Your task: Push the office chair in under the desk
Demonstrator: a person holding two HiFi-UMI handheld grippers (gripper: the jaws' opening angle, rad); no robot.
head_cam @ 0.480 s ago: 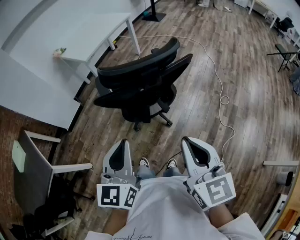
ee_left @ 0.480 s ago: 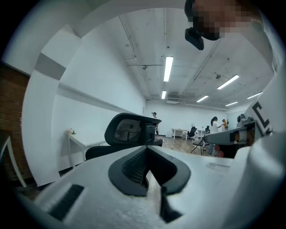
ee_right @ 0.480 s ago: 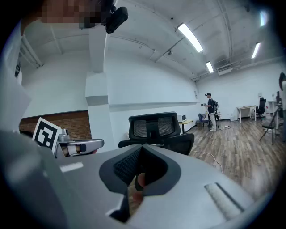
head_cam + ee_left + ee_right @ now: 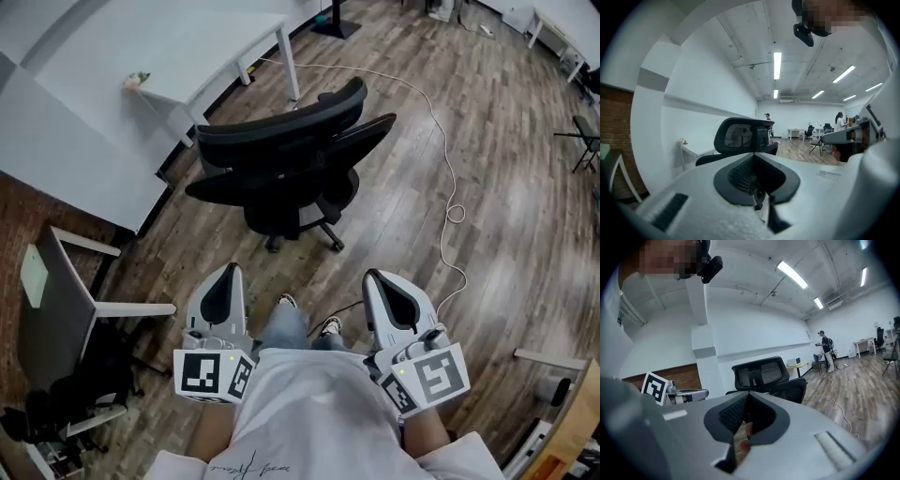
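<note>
Stepping up to push: left gripper (image 4: 225,281) & right gripper (image 4: 380,286) both shut, empty; office chair (image 4: 291,159) not yet under desk (image 4: 178,47).
Nearest you, both grippers sit low by your waist, jaws together, nothing btwn them. Shut jaws make fine blunt pushers, no grab needed. Your shoes (image 4: 330,325) are on bare wood floor, well short of the chair, so step fwd first. Mind the cable (image 4: 455,214) trailing along the floor right of the chair's base; it could snag a caster. The chair stands clear of the desk, near its corner leg (image 4: 289,66), backrest apparently toward you. Set one gripper each side of the backrest top and push slow & even so it doesn't swivel. Aim left of that leg, into the gap under the desk.
</note>
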